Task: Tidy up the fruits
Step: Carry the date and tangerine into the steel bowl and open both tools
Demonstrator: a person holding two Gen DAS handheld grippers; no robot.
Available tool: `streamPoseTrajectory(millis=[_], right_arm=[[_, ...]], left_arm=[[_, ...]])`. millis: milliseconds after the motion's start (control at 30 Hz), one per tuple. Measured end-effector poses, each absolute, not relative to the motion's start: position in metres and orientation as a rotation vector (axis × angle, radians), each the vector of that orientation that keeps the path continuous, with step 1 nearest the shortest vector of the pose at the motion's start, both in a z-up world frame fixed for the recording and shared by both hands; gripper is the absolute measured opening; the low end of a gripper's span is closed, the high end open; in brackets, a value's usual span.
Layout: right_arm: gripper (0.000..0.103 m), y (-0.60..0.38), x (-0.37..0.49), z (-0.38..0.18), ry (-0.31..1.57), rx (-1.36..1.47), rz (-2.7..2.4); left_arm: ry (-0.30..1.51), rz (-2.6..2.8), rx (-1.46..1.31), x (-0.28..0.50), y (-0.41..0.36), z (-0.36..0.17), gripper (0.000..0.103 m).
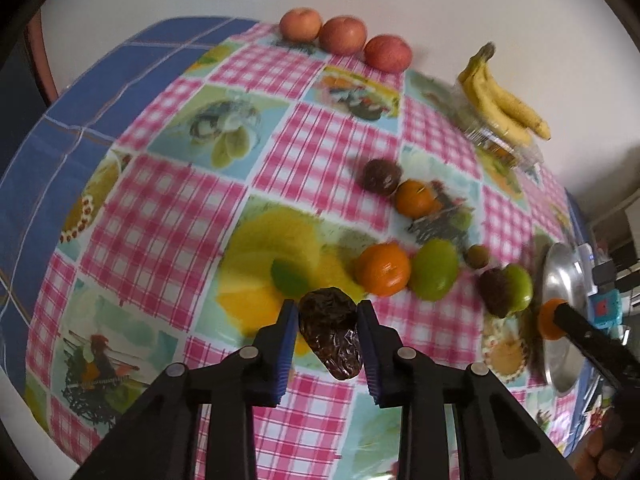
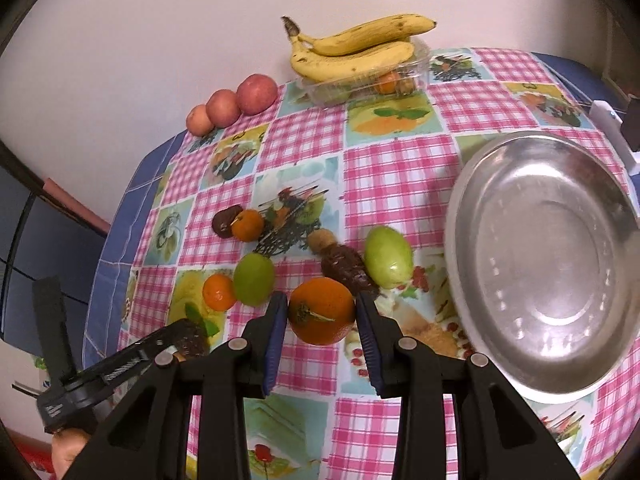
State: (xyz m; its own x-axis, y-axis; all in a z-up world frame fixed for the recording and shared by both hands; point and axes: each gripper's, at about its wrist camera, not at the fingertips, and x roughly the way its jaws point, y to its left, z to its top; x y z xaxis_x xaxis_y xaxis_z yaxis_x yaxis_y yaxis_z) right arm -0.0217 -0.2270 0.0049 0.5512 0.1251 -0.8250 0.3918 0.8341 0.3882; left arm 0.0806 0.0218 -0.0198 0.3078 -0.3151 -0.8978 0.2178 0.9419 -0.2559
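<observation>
Two fruits were held at once above the tabletop, which was covered with a glossy pink-checked oilcloth printed with fruit pictures. On the left, the left gripper was seen with its blue ribbed fingers pinching a dark, wrinkled, oblong fruit, its skin shiny and creased like a date's. To the right, the right gripper was shown with its fingers clamped on a smooth, round orange with its green stalk end turned upward. The step in hand was judged to be the carrying of both picked fruits; the next move was thought to call for each to be brought over the shallow, polished metal bowl, empty at the right of the tabletop, and released without bruising the soft dark fruit. Left on the cloth between the grippers were two small oranges, two waxy green fruits, a knobbly dark fruit and a small brown one. Three reddish apples were lined along the wall, and speckled bananas were rested on a clear plastic box.
</observation>
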Motion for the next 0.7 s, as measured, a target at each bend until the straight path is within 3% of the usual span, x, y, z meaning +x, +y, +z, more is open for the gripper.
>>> streamPoseTrajectory(millis=[267,700], right_arm=[[0.037,-0.269,-0.036,0.006,0.967,0.585,-0.309],[0.037,-0.380,-0.094,-0.005,0.966,0.581,-0.706]], left_arm=[[1.125,-0.446,-0.055,0.074,-0.023,0.026,0.032],[1.095,-0.693,0.076,0.045,-0.173,0.032,0.032]])
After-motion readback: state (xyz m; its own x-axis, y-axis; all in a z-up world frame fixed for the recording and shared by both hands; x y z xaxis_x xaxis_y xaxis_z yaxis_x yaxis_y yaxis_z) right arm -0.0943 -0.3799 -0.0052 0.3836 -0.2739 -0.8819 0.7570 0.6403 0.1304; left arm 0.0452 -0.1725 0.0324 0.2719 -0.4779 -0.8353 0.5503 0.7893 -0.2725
